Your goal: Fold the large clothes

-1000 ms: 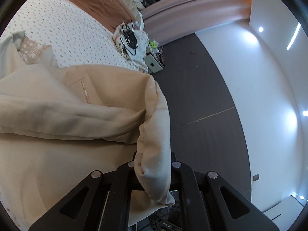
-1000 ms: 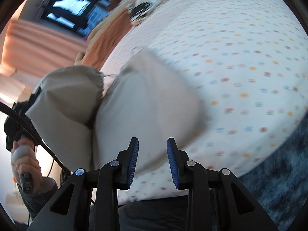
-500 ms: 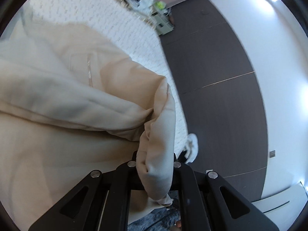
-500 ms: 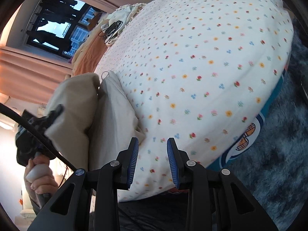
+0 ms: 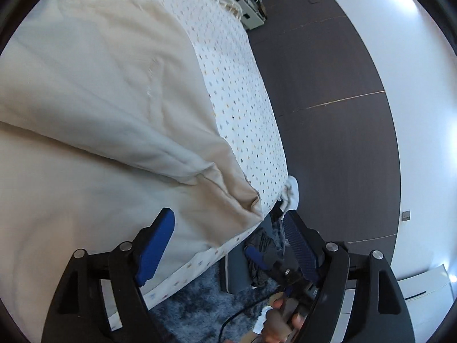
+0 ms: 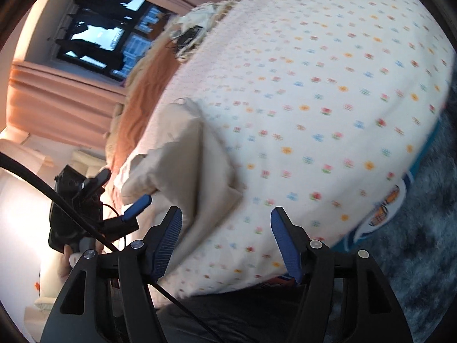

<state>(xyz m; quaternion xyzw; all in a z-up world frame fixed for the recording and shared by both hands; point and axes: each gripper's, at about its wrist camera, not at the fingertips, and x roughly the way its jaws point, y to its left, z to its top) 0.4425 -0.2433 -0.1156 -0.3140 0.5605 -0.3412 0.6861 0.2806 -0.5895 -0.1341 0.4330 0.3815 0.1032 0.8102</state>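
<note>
With both jaws spread and nothing held, the bed carries the beige garment, its corner at 5 o'clock near the edge; risk: slide-off. Left hand-held gripper, right hand-held gripper released.

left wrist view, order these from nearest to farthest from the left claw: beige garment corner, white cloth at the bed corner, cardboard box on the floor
1. beige garment corner, just ahead of the open left claw.
2. white cloth, slightly right, at the bed's corner.
3. cardboard box, far ahead on the floor.
</note>
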